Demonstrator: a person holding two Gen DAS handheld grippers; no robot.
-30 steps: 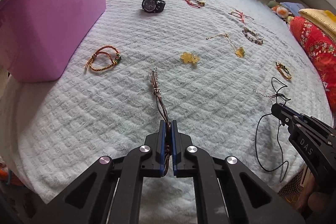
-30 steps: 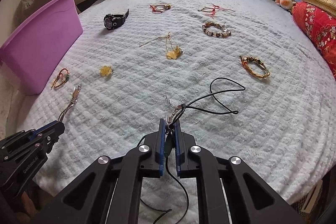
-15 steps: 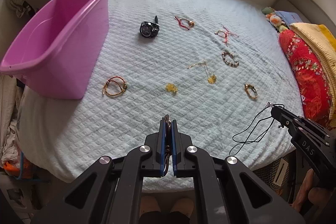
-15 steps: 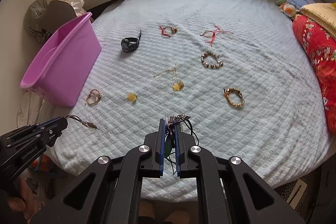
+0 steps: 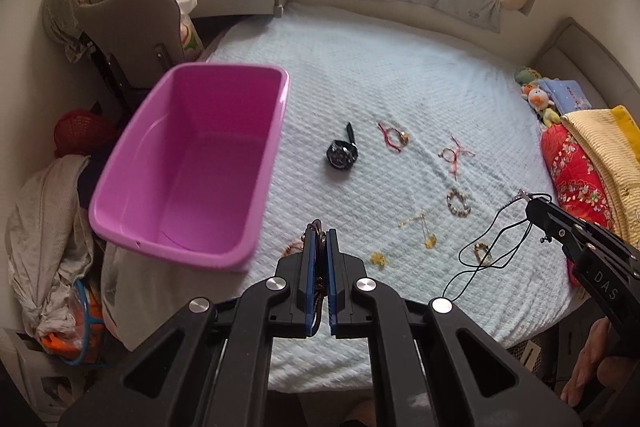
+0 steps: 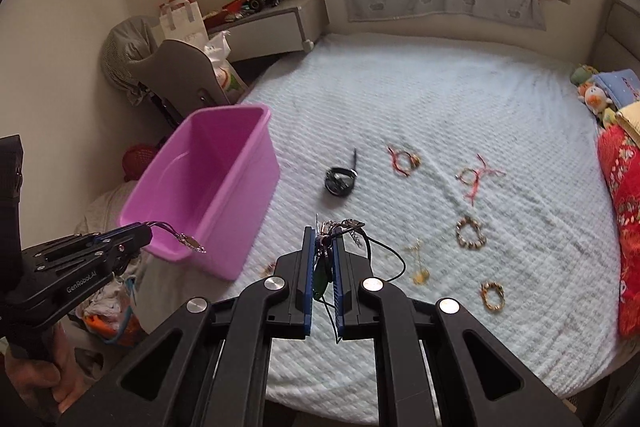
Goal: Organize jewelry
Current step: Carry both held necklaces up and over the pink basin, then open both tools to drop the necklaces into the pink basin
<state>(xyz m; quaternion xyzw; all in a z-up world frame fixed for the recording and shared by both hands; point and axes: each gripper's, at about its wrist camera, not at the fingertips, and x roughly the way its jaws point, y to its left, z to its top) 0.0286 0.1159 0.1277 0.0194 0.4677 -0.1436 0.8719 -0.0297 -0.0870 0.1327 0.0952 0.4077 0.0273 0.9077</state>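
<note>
Above the bed's near edge, the left gripper [image 5: 318, 239] pinches a brown cord bracelet [image 6: 188, 238] beside the purple bin [image 5: 192, 163]; the right gripper [image 6: 323, 239] clamps a dangling black cord necklace [image 5: 486, 251]

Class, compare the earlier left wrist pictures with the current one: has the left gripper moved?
Yes. The left gripper has risen and pulled back from the bed toward the purple bin, shut on the brown cord bracelet.

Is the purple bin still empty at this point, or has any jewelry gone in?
Empty as far as shown: the purple bin has a bare floor in the left wrist view. The near corner is hidden by its rim.
</note>
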